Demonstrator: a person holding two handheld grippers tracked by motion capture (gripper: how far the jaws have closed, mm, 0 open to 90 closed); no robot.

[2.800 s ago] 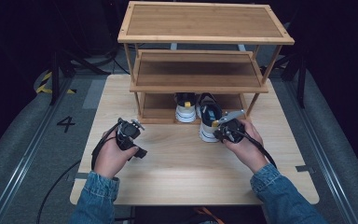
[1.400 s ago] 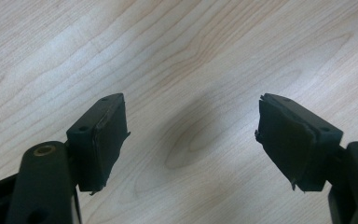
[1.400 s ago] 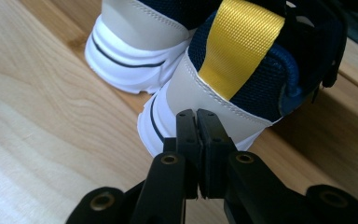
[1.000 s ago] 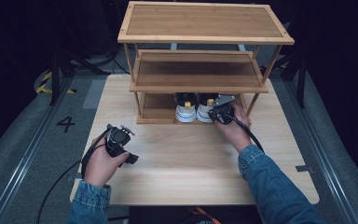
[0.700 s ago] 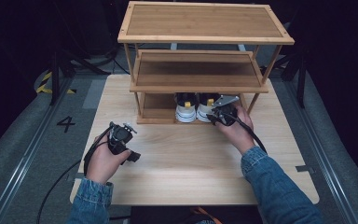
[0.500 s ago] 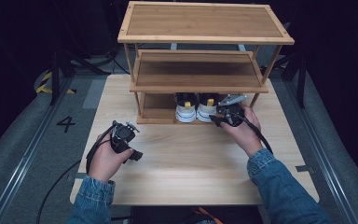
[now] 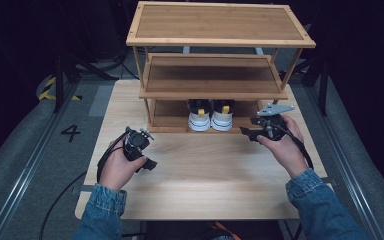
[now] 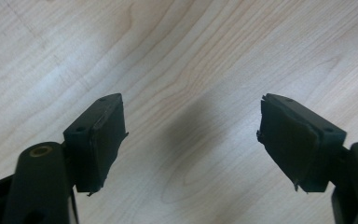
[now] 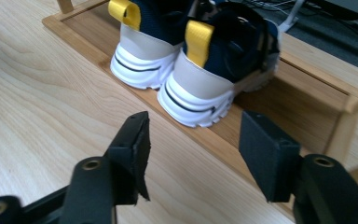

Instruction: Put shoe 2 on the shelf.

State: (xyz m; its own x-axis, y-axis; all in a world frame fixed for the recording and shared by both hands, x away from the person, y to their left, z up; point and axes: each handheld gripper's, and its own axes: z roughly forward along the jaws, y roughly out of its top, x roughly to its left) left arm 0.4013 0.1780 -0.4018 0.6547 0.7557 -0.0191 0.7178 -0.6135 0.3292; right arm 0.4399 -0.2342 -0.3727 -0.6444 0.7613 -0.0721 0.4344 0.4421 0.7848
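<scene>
Floor marking "4" (image 7: 70, 132), left of table (image 7: 205, 185). Left gripper (image 8: 191, 135): jaws spread wide, empty, over bare wood. Three-tier bamboo rack (image 7: 215, 75); bottom shelf holds pair of sneakers (image 7: 210, 115), side by side, heels outward: navy uppers, white soles, yellow pull-tabs. Right gripper (image 9: 193, 149): jaws apart, empty, near the heels.

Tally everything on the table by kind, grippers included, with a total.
Shoes: 2 (left shoe, right shoe)
Rack: 1
Grippers: 2 (left gripper, right gripper)
Total: 5
</scene>
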